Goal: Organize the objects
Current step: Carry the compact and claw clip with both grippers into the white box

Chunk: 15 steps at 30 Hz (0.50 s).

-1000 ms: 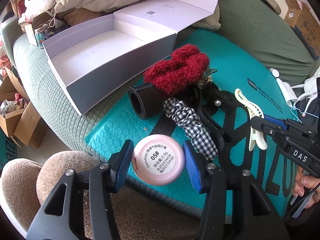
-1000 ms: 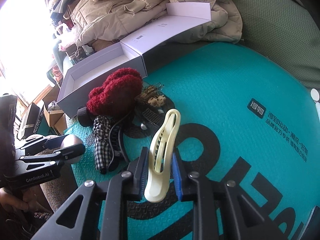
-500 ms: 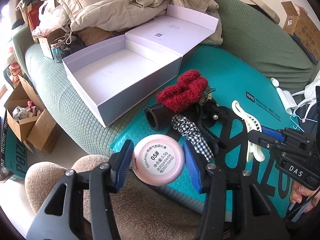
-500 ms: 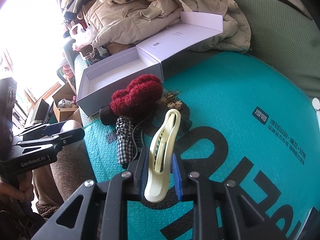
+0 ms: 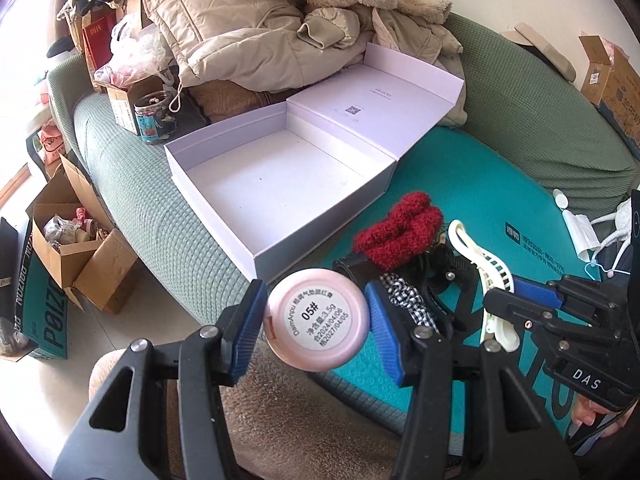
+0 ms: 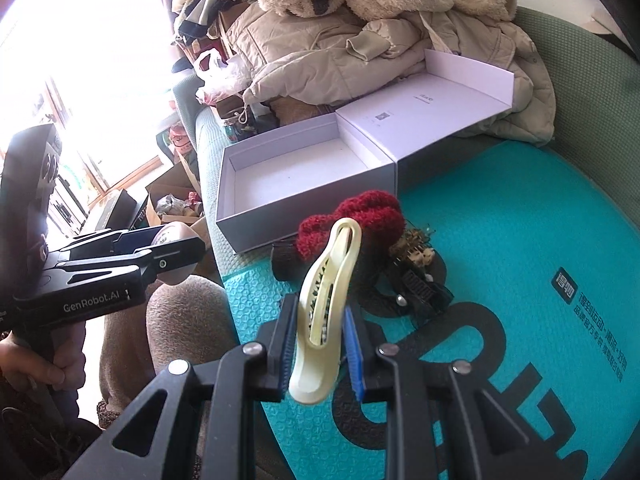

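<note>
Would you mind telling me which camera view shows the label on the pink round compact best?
The left wrist view: the pink compact sits clamped in the left gripper with its printed label facing the camera, "05#" legible. The right wrist view shows only the compact's pale edge side-on between the fingers, no label.

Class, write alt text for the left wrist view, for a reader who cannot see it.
The left claw grips a round pink compact, its label facing the camera, held above an open, empty white box on a green sofa. To the right, a red scrunchie lies on a teal mat.
</note>
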Motion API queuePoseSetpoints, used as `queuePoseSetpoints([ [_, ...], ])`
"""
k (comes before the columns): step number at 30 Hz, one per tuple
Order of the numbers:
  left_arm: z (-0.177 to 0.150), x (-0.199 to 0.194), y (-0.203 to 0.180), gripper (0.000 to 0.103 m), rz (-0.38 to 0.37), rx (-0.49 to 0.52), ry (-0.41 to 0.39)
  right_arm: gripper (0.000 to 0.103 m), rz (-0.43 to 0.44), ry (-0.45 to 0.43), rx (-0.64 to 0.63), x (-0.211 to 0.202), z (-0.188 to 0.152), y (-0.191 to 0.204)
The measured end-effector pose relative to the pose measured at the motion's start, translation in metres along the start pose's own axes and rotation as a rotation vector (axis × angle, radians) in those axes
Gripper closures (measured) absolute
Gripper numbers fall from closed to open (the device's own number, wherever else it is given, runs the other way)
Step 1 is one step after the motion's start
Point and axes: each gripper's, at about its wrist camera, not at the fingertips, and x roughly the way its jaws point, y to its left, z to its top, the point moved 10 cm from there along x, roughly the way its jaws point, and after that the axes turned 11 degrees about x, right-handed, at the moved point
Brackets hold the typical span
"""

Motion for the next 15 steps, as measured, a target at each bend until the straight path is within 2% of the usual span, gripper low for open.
queuePoseSetpoints([
  [6, 0.021, -0.001, 0.026, 0.054, 0.017, -0.019, -0.015, 0.081, 0.044, 0.002, -0.015, 0.012, 0.019, 0.015],
  [15, 0.053, 0.025, 0.06, 0.054, 0.019, -0.056, -0.005, 0.081, 0.101, 0.016, -0.072, 0.042, 0.052, 0.039],
])
